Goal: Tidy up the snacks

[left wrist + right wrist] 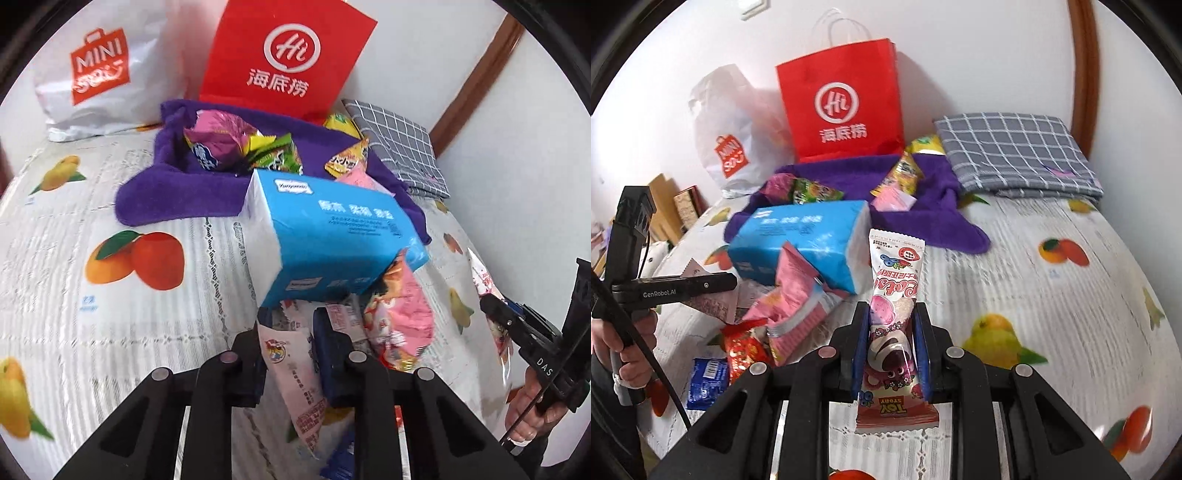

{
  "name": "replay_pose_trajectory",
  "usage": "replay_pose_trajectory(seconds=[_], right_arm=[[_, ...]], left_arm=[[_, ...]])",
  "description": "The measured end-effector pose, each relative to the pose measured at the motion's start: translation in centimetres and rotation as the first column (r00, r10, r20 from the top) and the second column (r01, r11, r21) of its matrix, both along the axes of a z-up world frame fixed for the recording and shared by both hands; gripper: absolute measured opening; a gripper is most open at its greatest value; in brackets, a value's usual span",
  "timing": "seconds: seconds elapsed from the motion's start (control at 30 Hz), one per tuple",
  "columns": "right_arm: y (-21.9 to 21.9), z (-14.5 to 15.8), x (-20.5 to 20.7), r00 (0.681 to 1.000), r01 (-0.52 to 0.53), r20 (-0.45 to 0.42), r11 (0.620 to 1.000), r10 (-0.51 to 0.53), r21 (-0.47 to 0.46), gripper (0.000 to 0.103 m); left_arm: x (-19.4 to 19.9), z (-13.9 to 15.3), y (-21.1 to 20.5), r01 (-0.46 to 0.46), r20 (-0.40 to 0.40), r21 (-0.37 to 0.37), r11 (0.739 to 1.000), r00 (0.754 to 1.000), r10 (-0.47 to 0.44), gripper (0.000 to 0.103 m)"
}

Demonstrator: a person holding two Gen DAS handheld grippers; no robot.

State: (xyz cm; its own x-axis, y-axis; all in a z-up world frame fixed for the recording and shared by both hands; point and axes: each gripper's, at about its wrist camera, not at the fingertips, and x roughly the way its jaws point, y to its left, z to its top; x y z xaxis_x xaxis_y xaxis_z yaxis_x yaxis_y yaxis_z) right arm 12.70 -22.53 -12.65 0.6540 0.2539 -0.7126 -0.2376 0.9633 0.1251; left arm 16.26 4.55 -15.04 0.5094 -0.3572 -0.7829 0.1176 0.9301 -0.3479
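Task stage: sorting loose snacks on a fruit-print tablecloth [1052, 295]; both grippers are loaded, so I judge each is mid-carry.
Right gripper [891, 343]: clamped on a pink Toy Story snack stick [895, 295], held upright between the blue pads, long axis running away from the camera along the fingers.
Left gripper [286, 332]: closed on a pale pink-and-white snack packet [291, 376], which hangs at a slant between the pads.
Loose pile: crumpled pink snack bag [798, 299], red foil packet [744, 350] and blue wrapper [705, 380] lie beside a blue tissue pack [801, 240], close to the left gripper.
Sorted group: several snacks already rest on the purple towel [953, 206], in front of the red paper bag [842, 99].
Key relation: the towel lies straight ahead of both grippers, beyond the tissue pack; the right one has the clearer path, past the pack's right end.
Background: white Miniso bag [727, 140]; folded grey checked cloth [1015, 155] to the right.
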Motion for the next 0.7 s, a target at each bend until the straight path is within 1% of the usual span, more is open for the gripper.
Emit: replay_pose_trajectory(seconds=[0.1,0.17,0.3,0.4,0.57,0.7], right_arm=[[0.2,0.6,0.4,1.0,-0.03,0.005,1.0,0.03,-0.003,0.023],[0.4,1.0,0.7,0.999,-0.049,0.011,0.999,0.05,-0.021,0.023],[0.5,1.6,1.4,0.994,-0.104,0.007,0.994,0.105,-0.03,0.023],[0.4,1.6,2.0,0.992,-0.124,-0.008,0.992,0.124,-0.03,0.023],[0.2,2.5,2.6,0.992,-0.124,0.018,0.991,0.125,-0.039,0.023],[0.5,3.7,3.4,0.995,-0.089,0.04,0.995,0.09,-0.036,0.023]], left_arm=[[-0.6,1.1,-0.8,-0.04,0.008,0.034,0.999,0.999,0.04,0.022],[-0.9,1.7,-1.4,-0.064,0.017,0.058,0.996,0.998,0.063,0.022],[-1.2,2.5,-1.9,-0.095,0.013,0.051,0.994,0.995,0.095,0.022],[-1.3,2.9,-2.1,-0.107,0.021,0.063,0.992,0.994,0.106,0.022],[-0.6,3.9,-1.7,-0.119,0.029,0.056,0.991,0.993,0.117,0.022],[0.6,5.1,-1.7,-0.091,0.041,0.084,0.992,0.995,0.087,0.022]])
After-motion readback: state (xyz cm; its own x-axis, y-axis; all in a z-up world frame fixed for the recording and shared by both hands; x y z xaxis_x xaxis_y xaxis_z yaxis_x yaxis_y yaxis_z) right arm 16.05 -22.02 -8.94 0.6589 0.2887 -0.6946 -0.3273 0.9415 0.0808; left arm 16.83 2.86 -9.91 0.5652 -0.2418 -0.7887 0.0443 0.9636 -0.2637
